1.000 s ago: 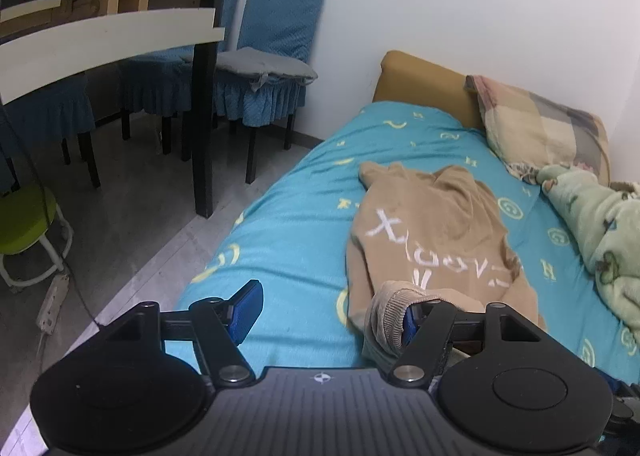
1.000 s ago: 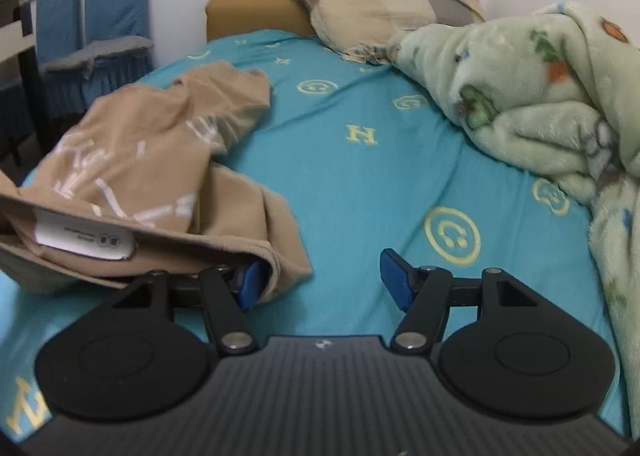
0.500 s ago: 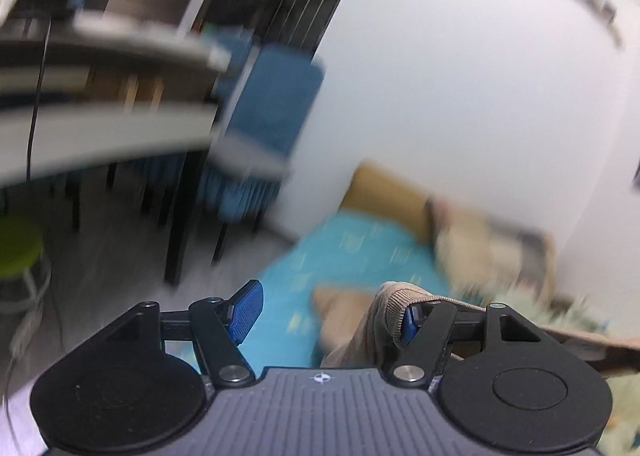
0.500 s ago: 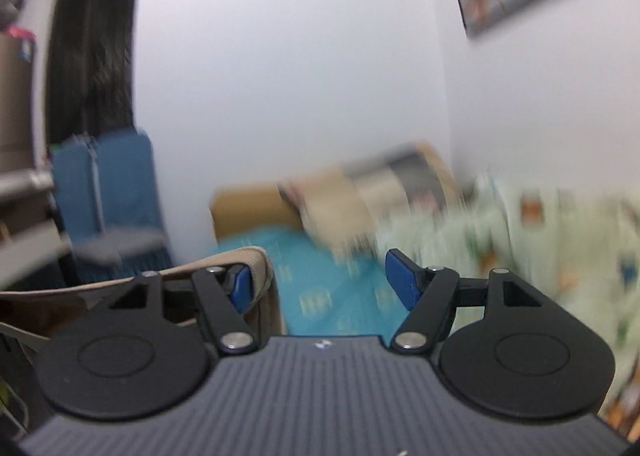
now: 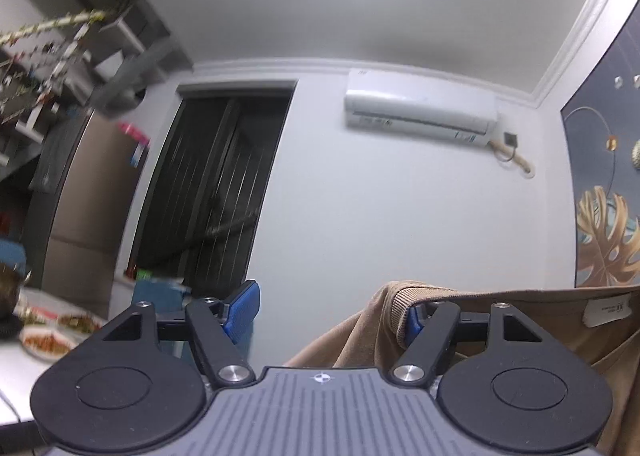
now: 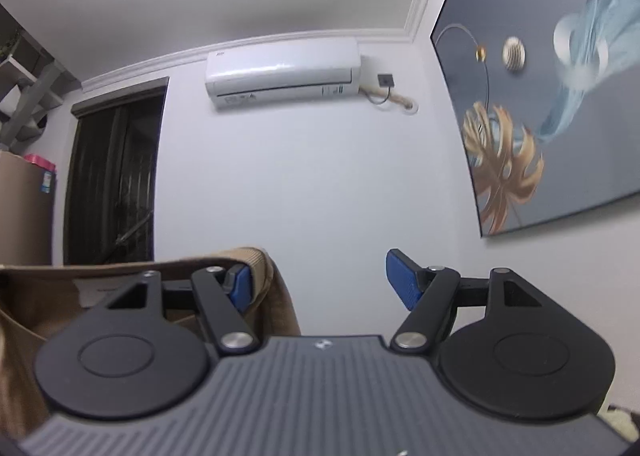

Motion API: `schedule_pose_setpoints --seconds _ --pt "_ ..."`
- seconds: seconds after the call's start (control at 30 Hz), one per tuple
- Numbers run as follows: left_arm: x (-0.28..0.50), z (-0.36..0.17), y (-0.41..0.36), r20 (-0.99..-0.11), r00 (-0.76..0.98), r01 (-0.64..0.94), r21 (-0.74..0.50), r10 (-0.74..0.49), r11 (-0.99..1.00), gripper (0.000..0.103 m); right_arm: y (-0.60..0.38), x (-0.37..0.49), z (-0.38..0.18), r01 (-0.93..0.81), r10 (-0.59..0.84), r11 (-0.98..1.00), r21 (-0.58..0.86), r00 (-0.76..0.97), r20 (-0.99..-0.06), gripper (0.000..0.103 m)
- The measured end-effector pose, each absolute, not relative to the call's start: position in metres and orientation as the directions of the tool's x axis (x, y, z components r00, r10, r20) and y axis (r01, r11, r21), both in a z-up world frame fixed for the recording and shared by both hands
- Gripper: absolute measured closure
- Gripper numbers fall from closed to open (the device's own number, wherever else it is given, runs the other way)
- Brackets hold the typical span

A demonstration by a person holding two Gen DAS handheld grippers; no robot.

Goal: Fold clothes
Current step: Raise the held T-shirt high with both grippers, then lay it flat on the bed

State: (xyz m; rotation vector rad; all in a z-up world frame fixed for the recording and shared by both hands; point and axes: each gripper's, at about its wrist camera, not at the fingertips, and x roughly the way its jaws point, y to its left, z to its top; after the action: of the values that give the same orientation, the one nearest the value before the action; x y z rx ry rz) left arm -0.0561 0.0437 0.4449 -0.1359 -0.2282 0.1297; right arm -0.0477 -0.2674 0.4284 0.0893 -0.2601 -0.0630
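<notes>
A tan sweater (image 5: 348, 340) hangs in the air between my two grippers, its ribbed hem stretched level from one to the other. In the left wrist view the hem is hooked over the right finger of my left gripper (image 5: 328, 308), whose jaws are opening with no cloth pinched between them. A white label (image 5: 604, 308) shows inside the cloth. In the right wrist view the sweater (image 6: 280, 304) is draped over the left finger of my right gripper (image 6: 320, 280), whose jaws are also opening with an empty gap. Both grippers point slightly upward at the wall.
A white air conditioner (image 6: 280, 72) is mounted high on the wall ahead. Left of it is a dark doorway (image 5: 216, 192). A large picture (image 6: 540, 96) hangs on the right wall. A table with plates of food (image 5: 44, 340) lies at the lower left. The bed is out of view.
Both grippers have risen steeply from the bed and tipped upward, carrying the sweater's hem with them. The bed, pillow and blanket have dropped out of view. Both jaws stand slightly wider.
</notes>
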Motion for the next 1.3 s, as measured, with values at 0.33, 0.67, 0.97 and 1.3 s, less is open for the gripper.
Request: schedule_pose_setpoints --seconds 0.33,0.67,0.97,1.3 --pt "0.138 0.285 0.012 -0.037 0.996 -0.081 -0.091 0.078 0.993 0.025 -0.290 0.096 0.281 0.078 -0.072 0.994 0.079 0.994 -0.078 0.022" --pt "0.407 0.004 0.018 -0.279 0.954 -0.117 -0.003 0.111 0.993 0.019 -0.280 0.369 0.045 0.091 -0.087 0.996 -0.005 0.930 -0.357 0.024" --pt "0.608 -0.198 0.038 -0.582 0.797 -0.161 0.050 0.160 0.986 0.019 -0.257 0.542 -0.143 -0.046 -0.074 0.978 -0.203 0.834 -0.547 0.024" --pt "0.627 -0.227 0.060 -0.766 0.634 -0.062 0.088 0.108 0.994 0.008 -0.269 0.572 -0.170 -0.060 0.004 0.997 -0.046 0.655 -0.756 0.024"
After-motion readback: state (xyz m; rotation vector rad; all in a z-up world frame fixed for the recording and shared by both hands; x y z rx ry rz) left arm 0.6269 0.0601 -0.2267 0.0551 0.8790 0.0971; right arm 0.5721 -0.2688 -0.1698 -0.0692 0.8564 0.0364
